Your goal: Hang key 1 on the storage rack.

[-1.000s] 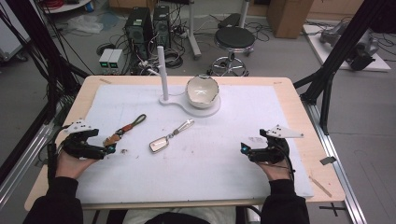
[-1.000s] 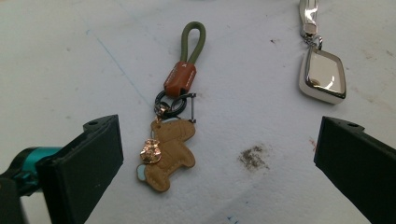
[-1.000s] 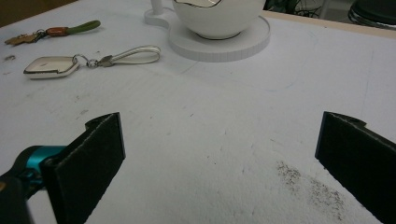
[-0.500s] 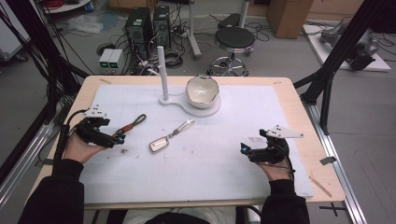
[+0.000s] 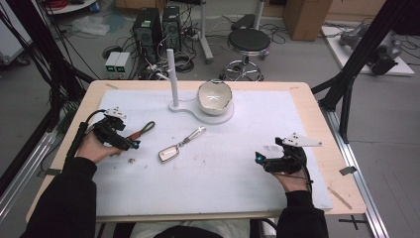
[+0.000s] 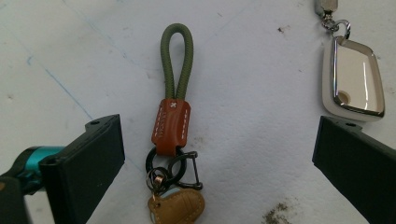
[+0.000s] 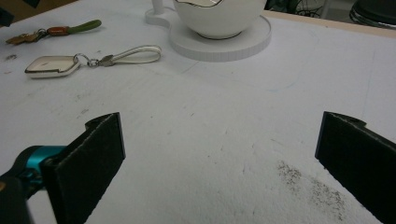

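We hold the left gripper (image 6: 217,154) over the green-looped keychain (image 6: 173,116), its fingers spread wide on either side without touching it. The keychain lies flat on the table (image 5: 208,178), with the white key fob (image 5: 169,152) near at its 3 o'clock. Our right gripper (image 5: 261,159) rests at the table's 4 o'clock, fingers open on nothing.

Keyring (image 5: 140,132) lying left of centre; key fob (image 5: 169,152) lying just right of it; bowl (image 5: 215,97) sitting on stand (image 5: 225,117), upper centre; post (image 5: 172,77) standing left of bowl.
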The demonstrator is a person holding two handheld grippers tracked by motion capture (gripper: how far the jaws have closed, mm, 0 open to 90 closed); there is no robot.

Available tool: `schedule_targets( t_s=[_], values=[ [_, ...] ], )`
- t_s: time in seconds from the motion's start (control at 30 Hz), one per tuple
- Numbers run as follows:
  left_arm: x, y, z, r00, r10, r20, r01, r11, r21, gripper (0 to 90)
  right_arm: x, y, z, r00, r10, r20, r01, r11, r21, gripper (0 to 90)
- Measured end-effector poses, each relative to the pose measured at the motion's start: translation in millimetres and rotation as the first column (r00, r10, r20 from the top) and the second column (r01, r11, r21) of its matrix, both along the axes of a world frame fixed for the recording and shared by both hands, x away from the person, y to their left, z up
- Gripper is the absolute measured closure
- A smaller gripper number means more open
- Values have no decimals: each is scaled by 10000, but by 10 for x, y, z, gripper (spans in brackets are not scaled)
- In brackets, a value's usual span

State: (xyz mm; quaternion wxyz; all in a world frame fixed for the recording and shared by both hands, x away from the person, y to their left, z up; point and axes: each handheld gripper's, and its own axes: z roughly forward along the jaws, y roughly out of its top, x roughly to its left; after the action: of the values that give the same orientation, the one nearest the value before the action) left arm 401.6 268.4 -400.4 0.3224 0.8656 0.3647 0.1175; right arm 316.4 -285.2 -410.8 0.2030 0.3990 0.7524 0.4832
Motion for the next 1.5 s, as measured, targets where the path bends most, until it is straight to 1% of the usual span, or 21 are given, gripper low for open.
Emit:
schedule_targets(
  t_s=[0.13, 0.2, 0.23, 0.33, 0.43, 0.53, 0.6, 0.63, 0.67, 0.73, 0.8, 0.83, 0.9, 0.97, 1.0, 1.1, 1.3, 1.33, 1.4, 1.47, 1.5],
  values=[
    [34, -8, -59, 9999, 59, -88, -57, 9998, 215, 63, 1, 6, -3, 10000, 22, -67, -22, 10000, -43, 6],
    [51, -12, -82, 9999, 74, -141, -71, 9997, 235, 86, 3, 6, -5, 10000, 19, -74, -19, 10000, -64, 6],
    [71, -14, -107, 9998, 163, -147, -158, 9993, 325, 97, 3, 5, -5, 10000, 15, -63, -15, 10000, -67, 6],
    [96, -7, -135, 9996, 218, -190, -212, 9993, 317, 149, 5, 2, -5, 10000, -23, -10, 23, 10000, -83, 6],
    [130, -11, -189, 9990, 345, -297, -329, 9980, 548, 223, 6, 0, -6, 10000, -79, -44, 79, 9999, -74, 6],
    [140, -20, -213, 9987, 394, -324, -376, 9978, 550, 269, 8, -11, -14, 9999, -102, -63, 101, 9999, -43, 6],
    [146, -16, -215, 9988, 385, -295, -368, 9978, 555, 277, 9, -17, -19, 9999, -113, -84, 113, 9999, -27, 6],
    [147, -17, -217, 9986, 436, -291, -420, 9978, 512, 304, 11, -22, -24, 9999, -123, -90, 123, 9999, -17, 6],
    [148, -17, -218, 9987, 430, -285, -415, 9978, 513, 382, 11, -32, -29, 9998, -187, -107, 186, 9998, -23, 6],
    [150, -21, -227, 9985, 465, -283, -449, 9975, 540, 457, 10, -33, -28, 9998, -198, -90, 198, 9998, -8, 6],
    [153, -34, -265, 9978, 562, -341, -524, 9933, 1034, 534, 8, -34, -26, 9997, -223, -68, 223, 9998, 0, 6],
    [154, -27, -261, 9979, 530, -371, -494, 9945, 926, 551, 9, -38, -26, 9997, -237, -34, 237, 9997, -11, 6],
    [153, -24, -255, 9984, 449, -352, -415, 9948, 925, 680, 6, -41, -24, 9997, -260, -51, 260, 9997, 15, 6],
    [151, -35, -251, 9986, 452, -269, -424, 9944, 972, 699, 4, -43, -23, 9996, -280, -39, 280, 9996, 28, 6],
    [151, -24, -238, 9982, 551, -226, -532, 9956, 777, 731, 5, -45, -23, 9996, -266, -3, 266, 9996, 15, 6],
    [157, -13, -236, 9980, 559, -306, -537, 9962, 686, 748, 3, -42, -24, 9997, -241, -16, 241, 9997, 3, 6],
    [152, 16, -205, 9981, 583, -206, -568, 9961, 672, 770, 3, -43, -24, 9996, -288, -67, 288, 9996, 42, 6],
    [144, 32, -191, 9983, 575, -56, -569, 9957, 734, 776, 2, -46, -23, 9996, -272, -26, 272, 9996, 33, 6],
    [138, 43, -177, 9985, 546, 32, -547, 9956, 766, 776, 0, -46, -22, 9997, -261, -22, 262, 9997, 36, 6],
    [120, 70, -125, 9978, 611, 264, -626, 9963, 593, 778, -4, -48, -20, 9996, -276, -14, 276, 9996, 57, 6],
    [120, 70, -125, 9978, 611, 264, -626, 9963, 593, 779, -5, -49, -18, 9996, -274, -13, 274, 9996, 77, 6]
  ],
)
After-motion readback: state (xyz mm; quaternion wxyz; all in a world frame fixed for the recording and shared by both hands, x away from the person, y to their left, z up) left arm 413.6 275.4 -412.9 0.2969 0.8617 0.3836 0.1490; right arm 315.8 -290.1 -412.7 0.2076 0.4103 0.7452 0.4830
